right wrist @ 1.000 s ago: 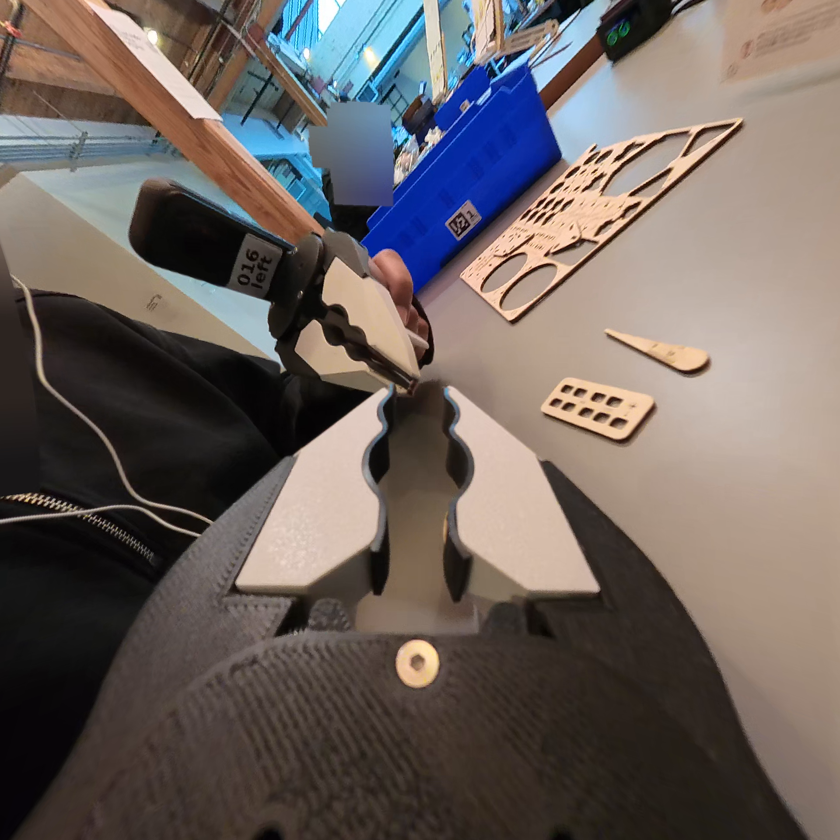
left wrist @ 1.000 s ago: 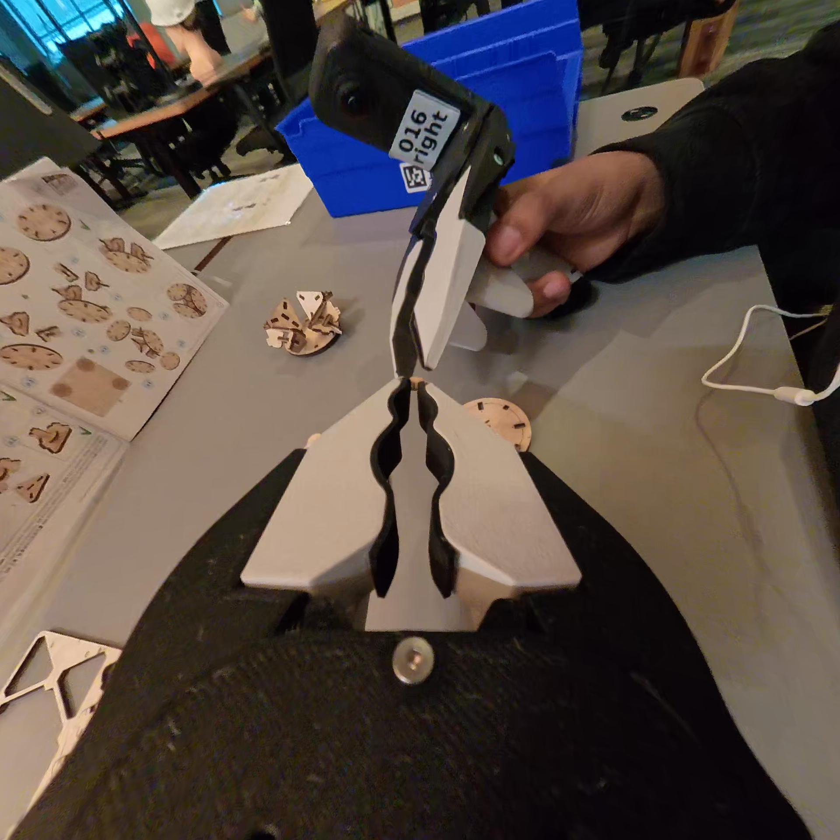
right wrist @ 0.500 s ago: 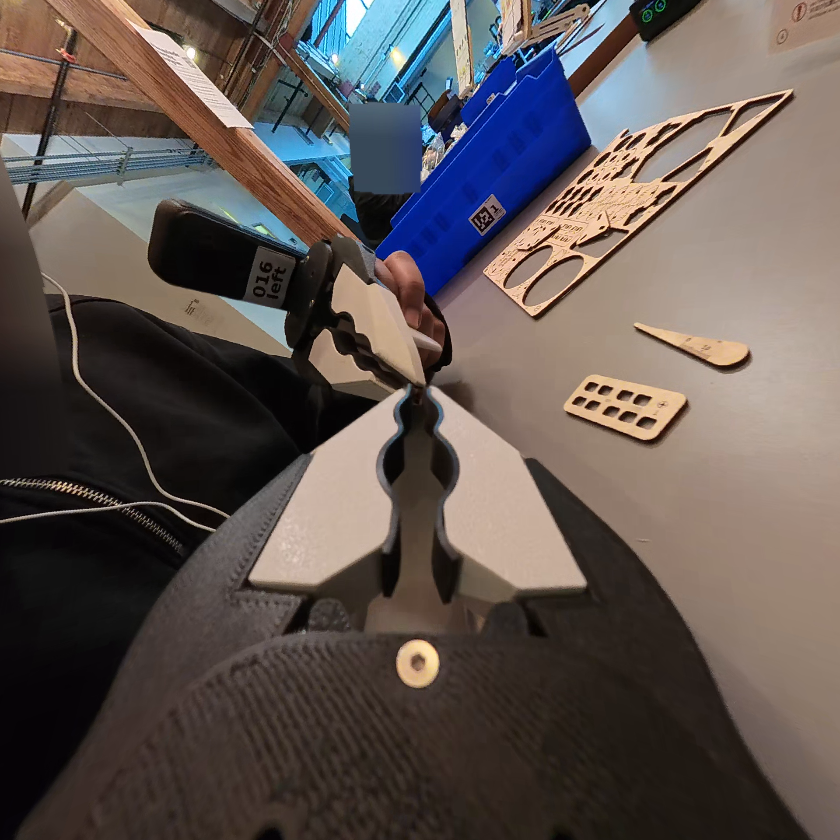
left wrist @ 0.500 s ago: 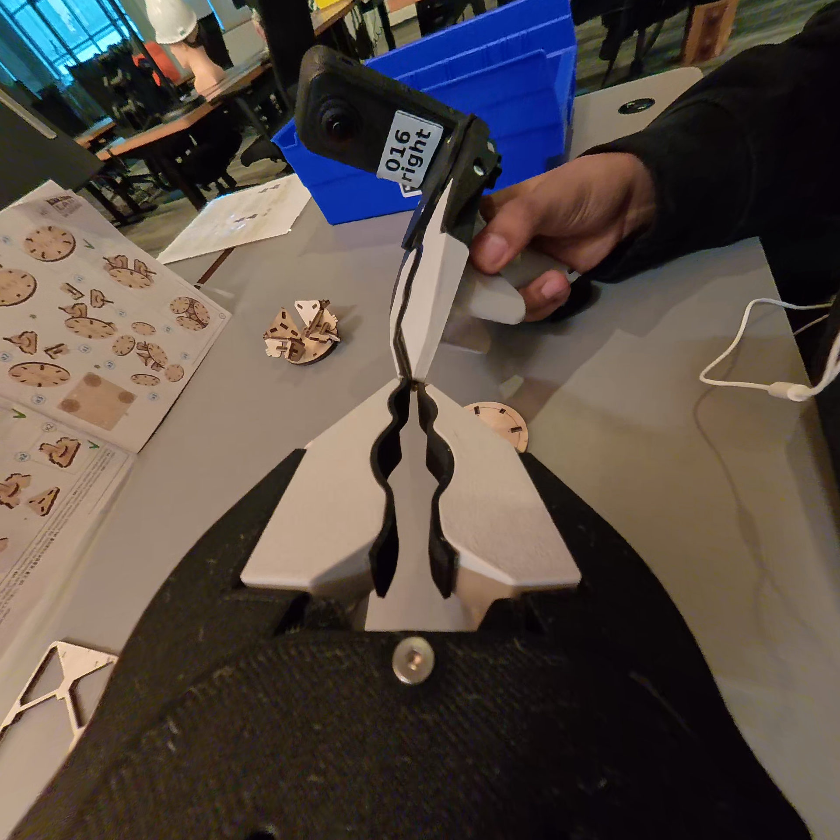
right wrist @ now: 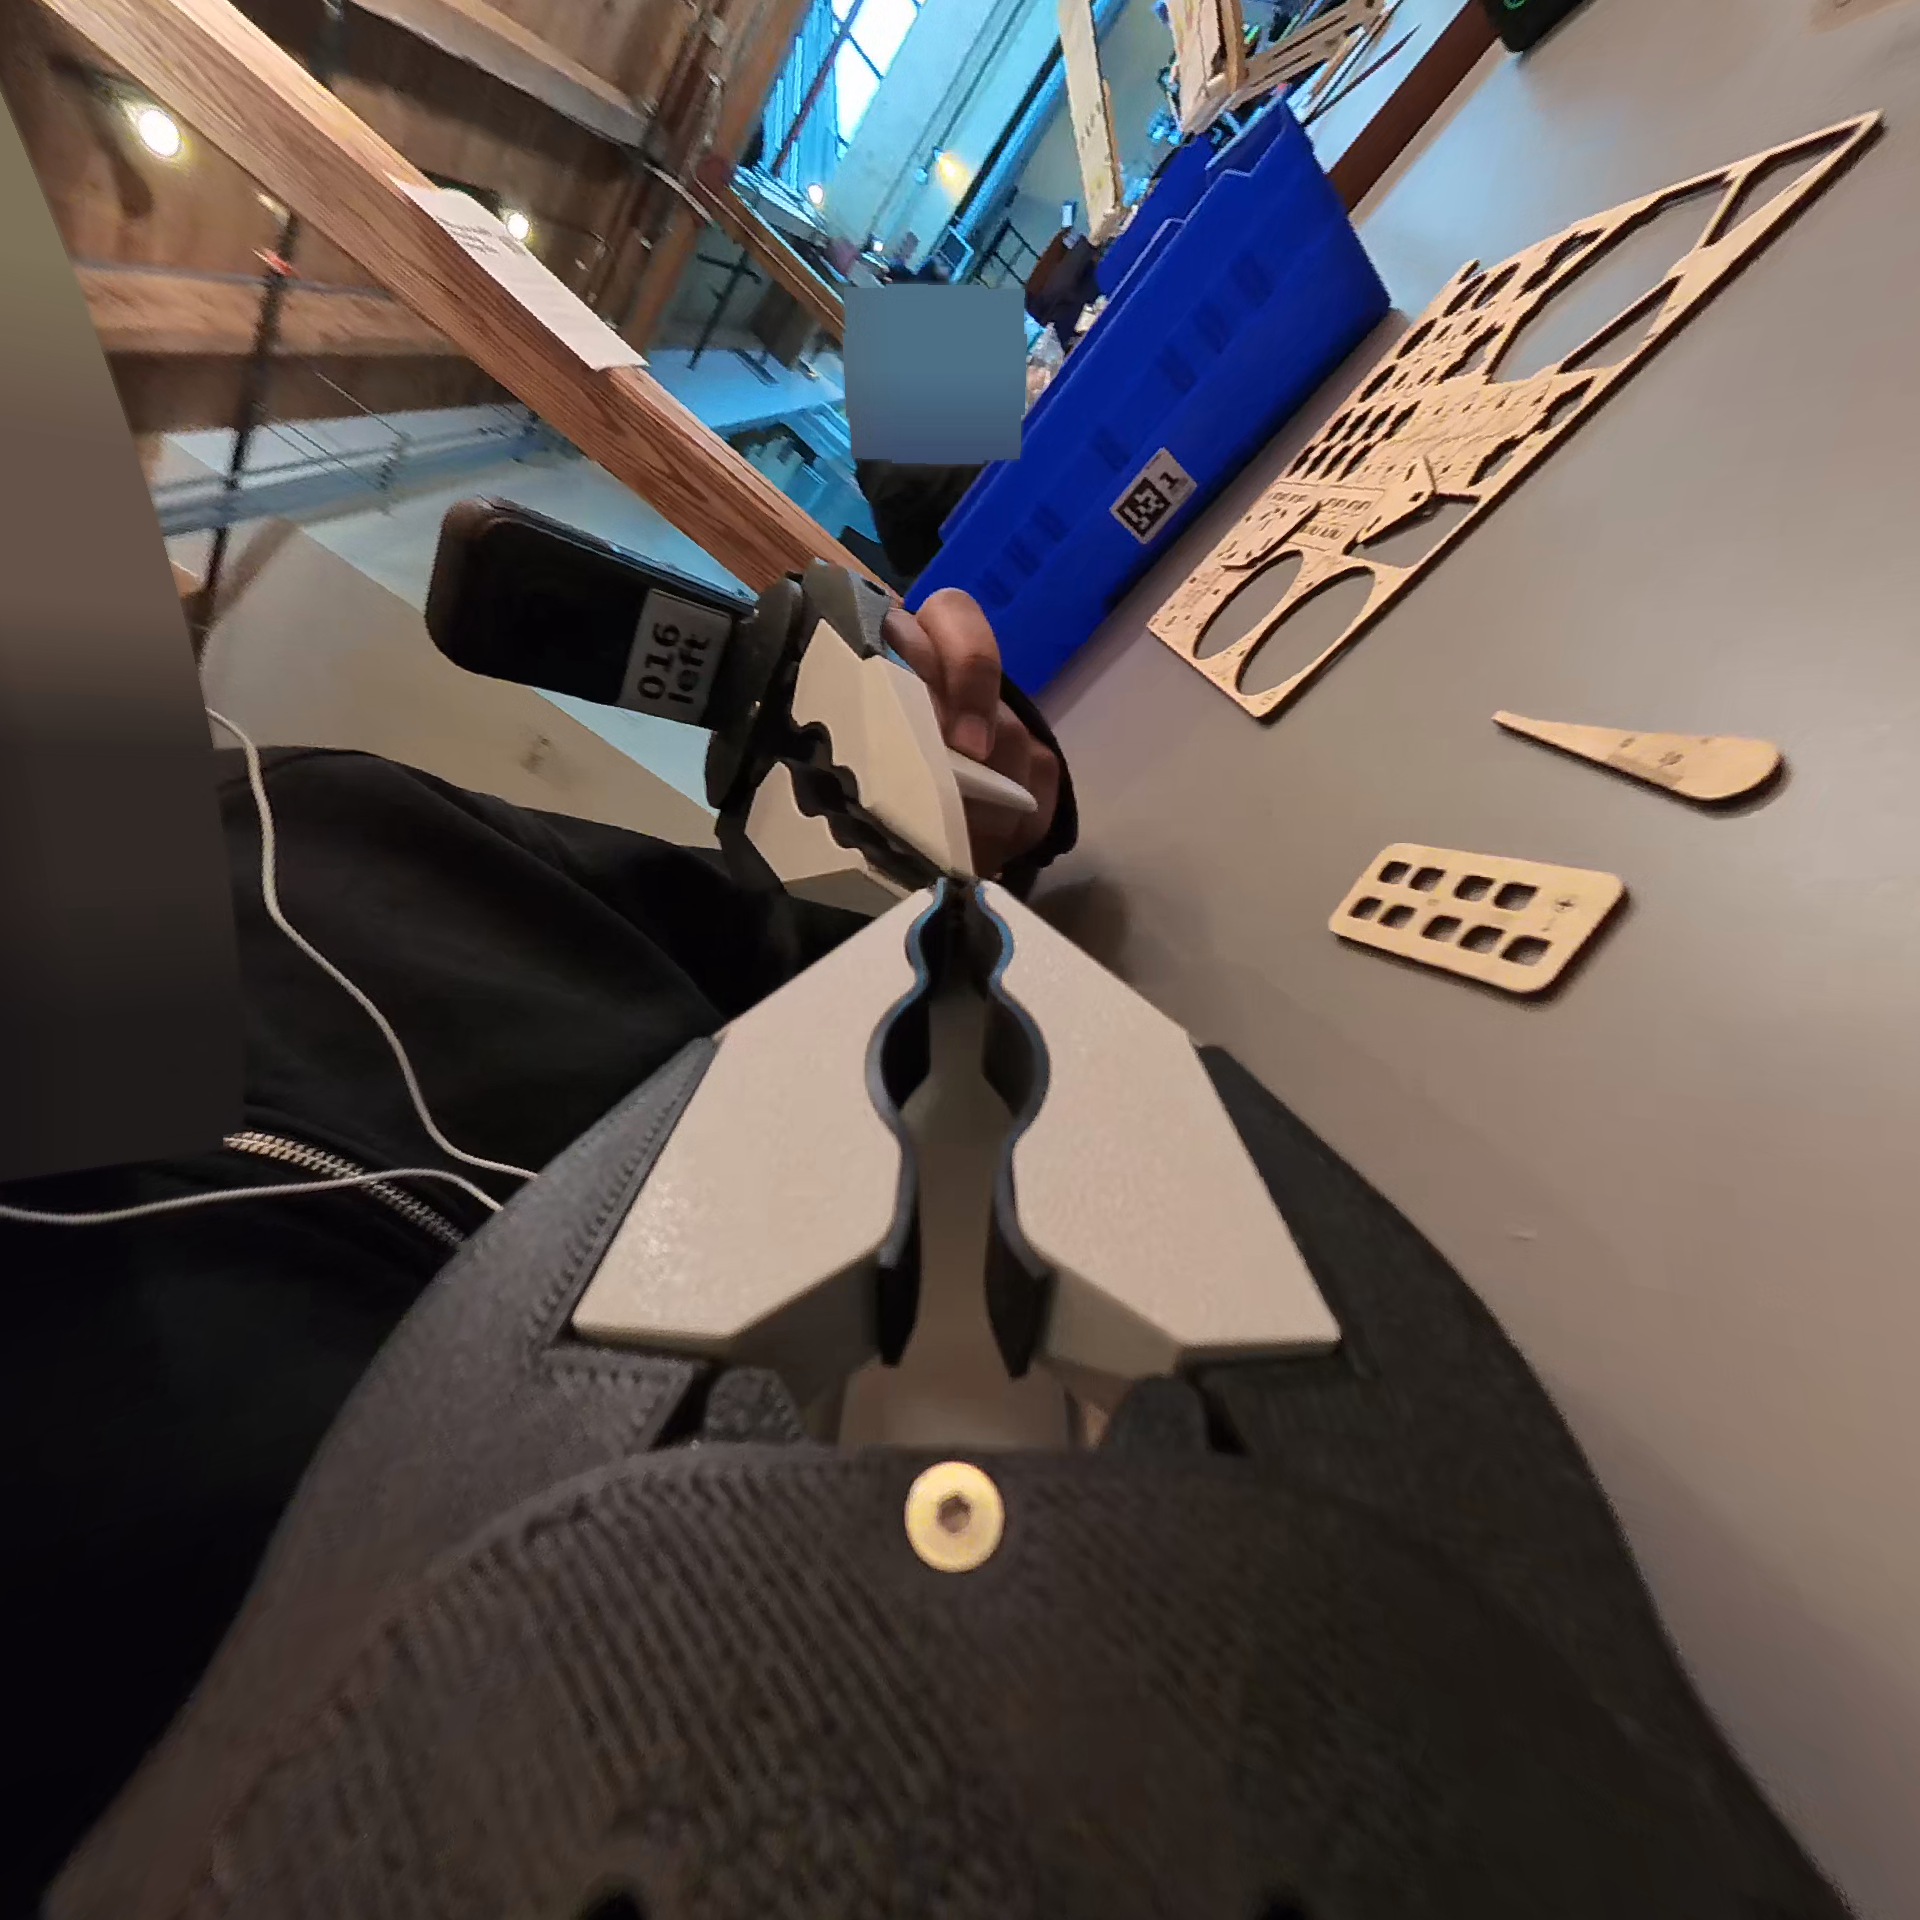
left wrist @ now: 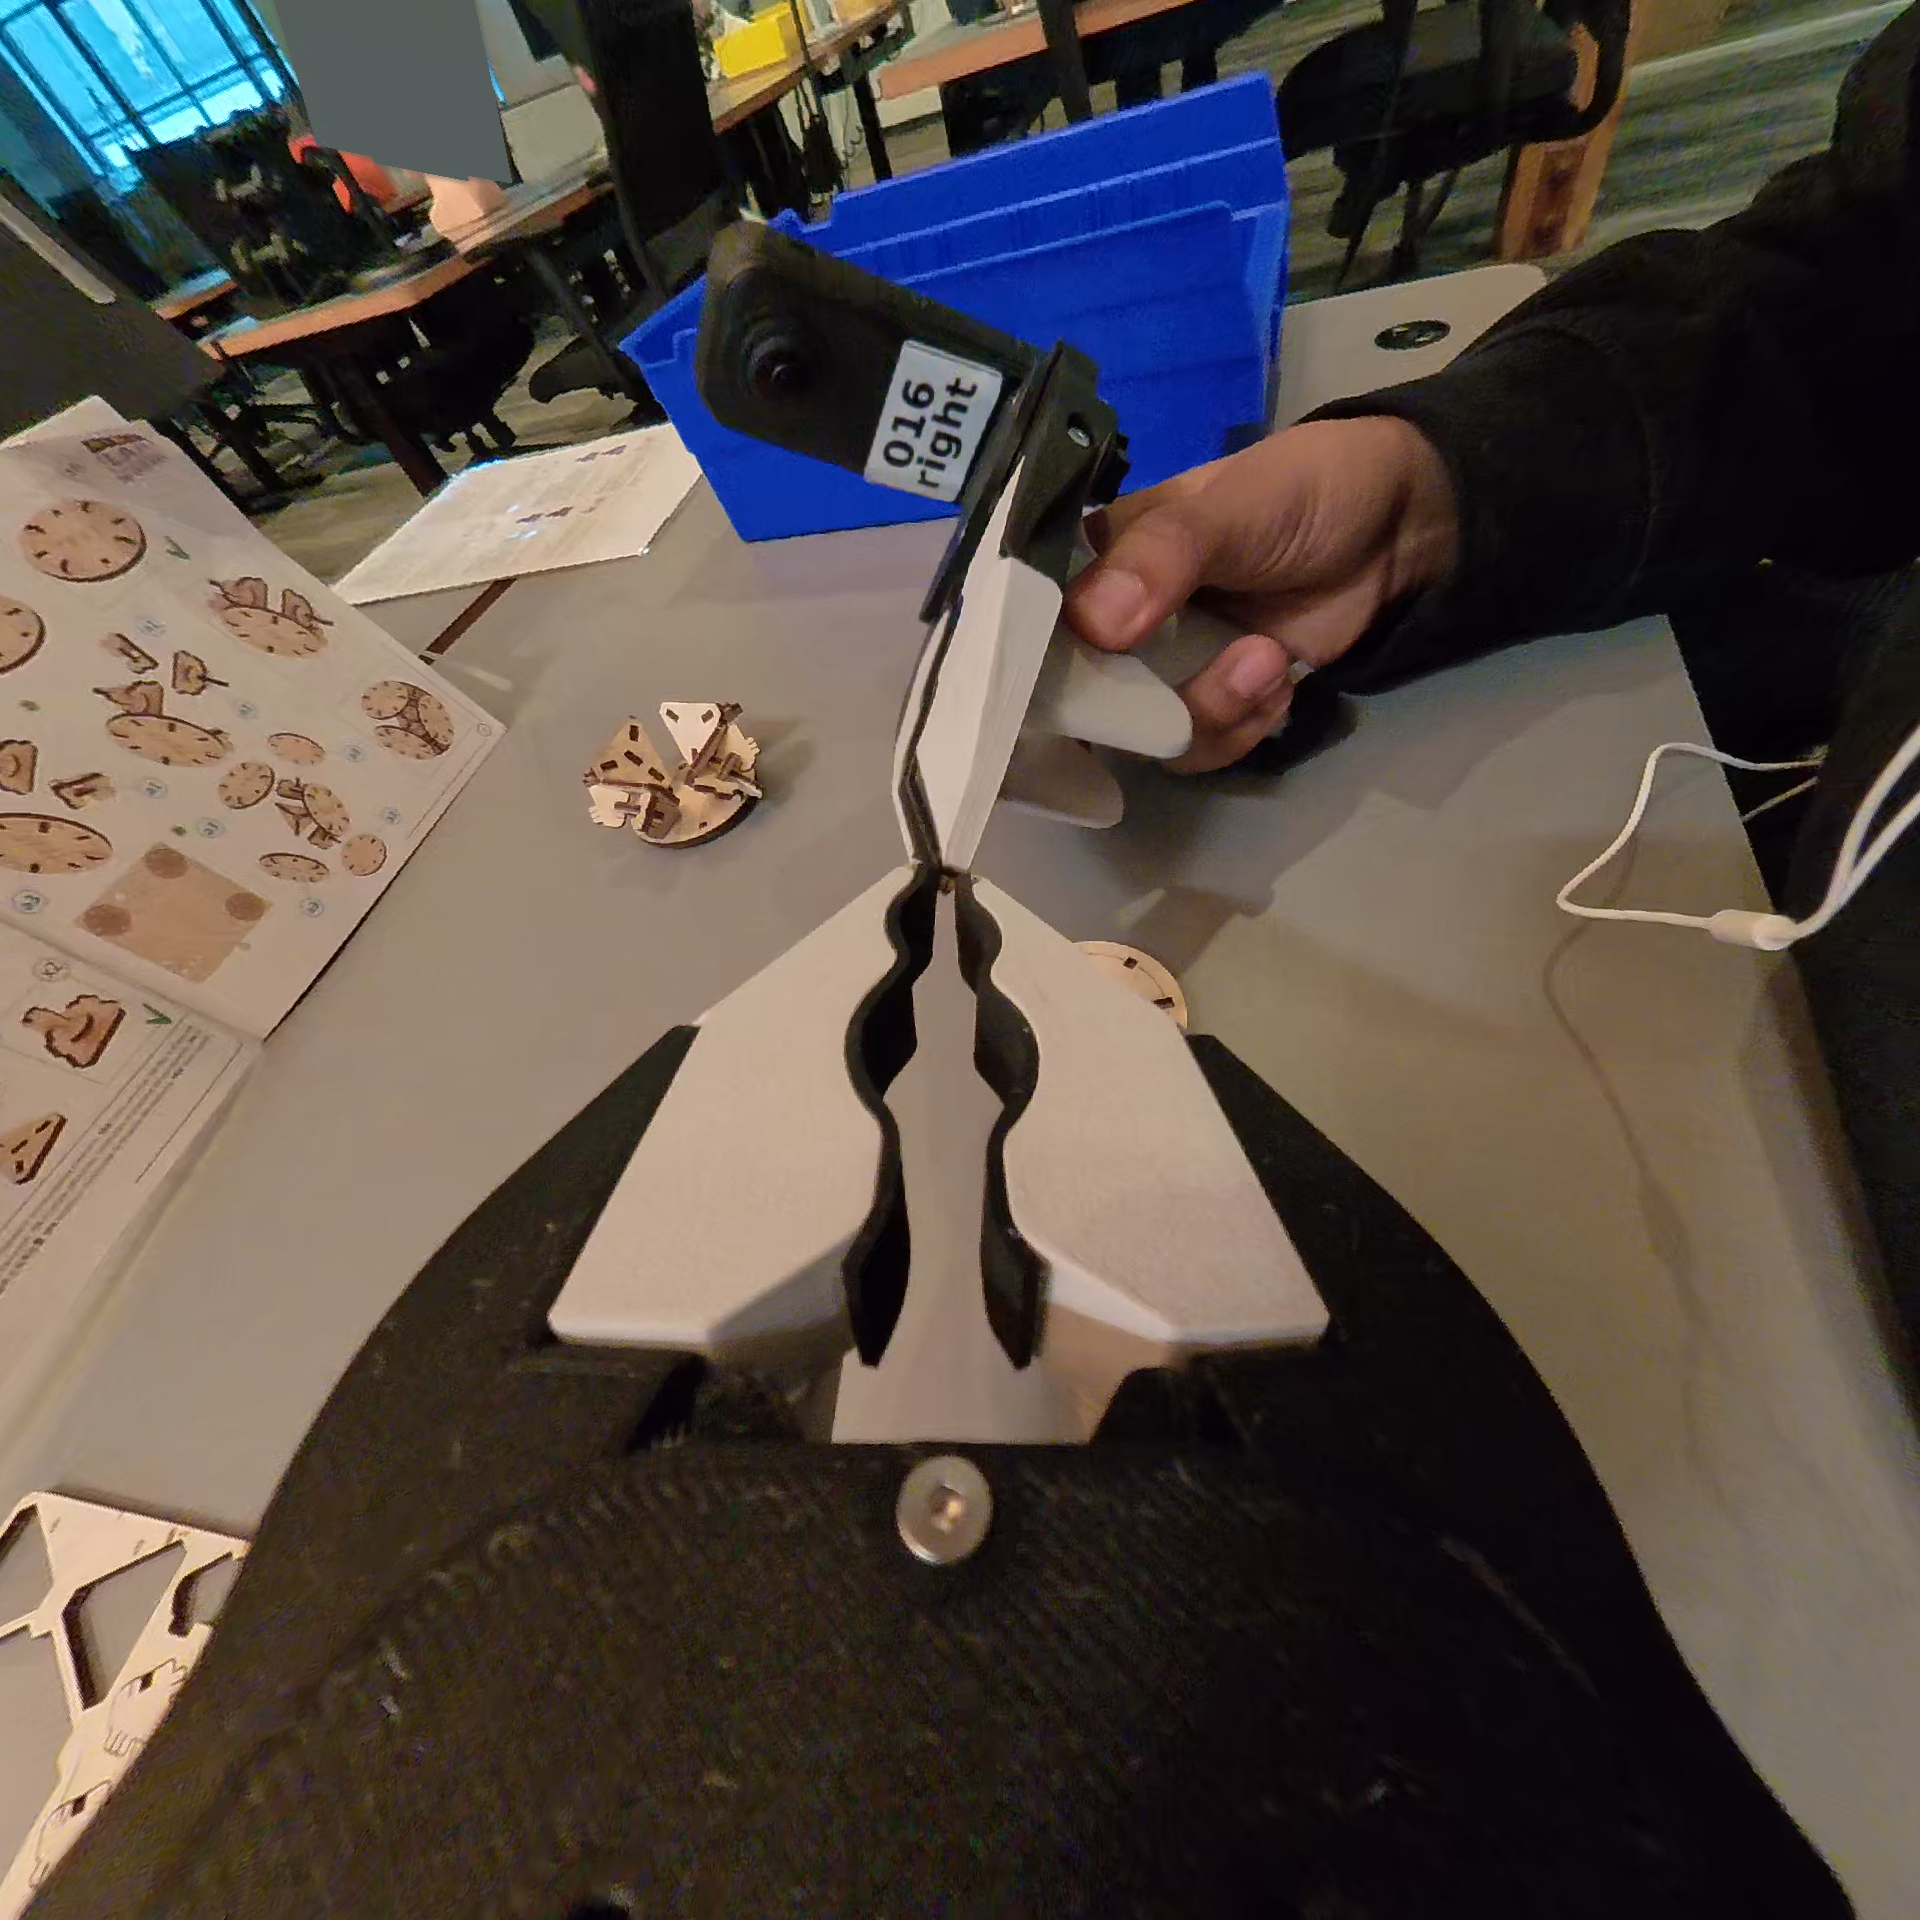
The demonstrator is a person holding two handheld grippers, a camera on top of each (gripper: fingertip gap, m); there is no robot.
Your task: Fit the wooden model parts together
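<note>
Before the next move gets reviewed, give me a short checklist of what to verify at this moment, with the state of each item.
1. Left gripper closed at the tips: ok; a tiny brown wooden bit shows between them.
2. Right gripper closed: ok, its fingers lie together.
3. Right gripper also pinching the bit: cannot tell.
4. The two grippers meet tip to tip above the table: ok.
5. Table below free of loose parts: not ok; a wooden disc lies just beside the left fingers.
6. White cable clear of both grippers: ok, it lies off to the right.
</note>
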